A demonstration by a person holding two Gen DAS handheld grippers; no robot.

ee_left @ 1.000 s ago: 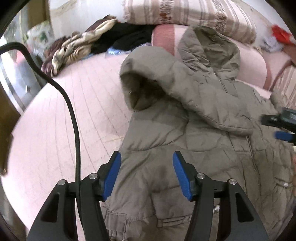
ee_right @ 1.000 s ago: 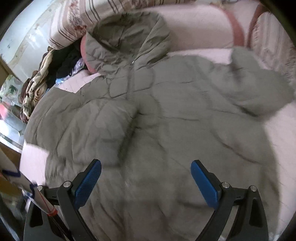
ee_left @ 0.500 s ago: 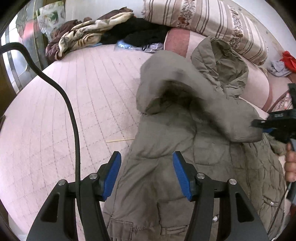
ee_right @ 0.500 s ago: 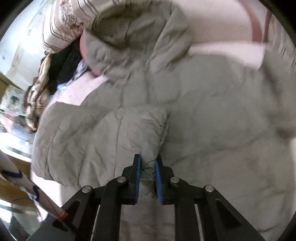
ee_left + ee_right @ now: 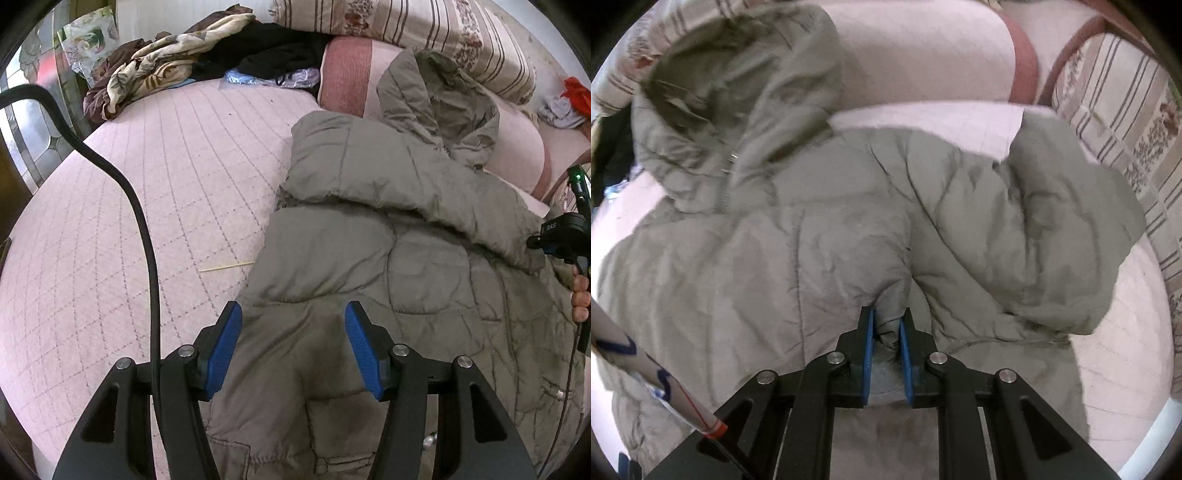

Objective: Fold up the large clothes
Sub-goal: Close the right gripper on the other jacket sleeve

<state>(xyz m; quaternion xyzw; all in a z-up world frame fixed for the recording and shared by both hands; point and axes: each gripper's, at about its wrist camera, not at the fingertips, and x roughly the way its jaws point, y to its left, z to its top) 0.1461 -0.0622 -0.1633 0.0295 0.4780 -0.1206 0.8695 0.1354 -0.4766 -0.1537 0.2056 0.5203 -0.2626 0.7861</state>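
A large olive-grey padded hooded jacket point(image 5: 406, 258) lies on a pink quilted bed point(image 5: 147, 206). Its hood point(image 5: 436, 99) rests against the pillows. One sleeve point(image 5: 388, 173) is folded across the jacket's front. My left gripper point(image 5: 293, 347) is open and empty, hovering over the jacket's lower left side. My right gripper point(image 5: 886, 332) is shut on the cuff end of that sleeve point(image 5: 890, 317); it also shows at the right edge of the left wrist view point(image 5: 557, 240). In the right wrist view the other sleeve point(image 5: 1063, 236) lies bunched at the right.
A heap of loose clothes point(image 5: 177, 66) lies at the bed's far left. Striped pillows point(image 5: 406, 26) and a pink bolster point(image 5: 347, 74) line the headboard side. A black cable point(image 5: 144, 236) hangs by my left gripper. A thin stick point(image 5: 225, 266) lies on the quilt.
My right gripper closed on the sleeve cuff and pulled the sleeve across the jacket's front to the right. My left gripper stayed open and drew back a little.
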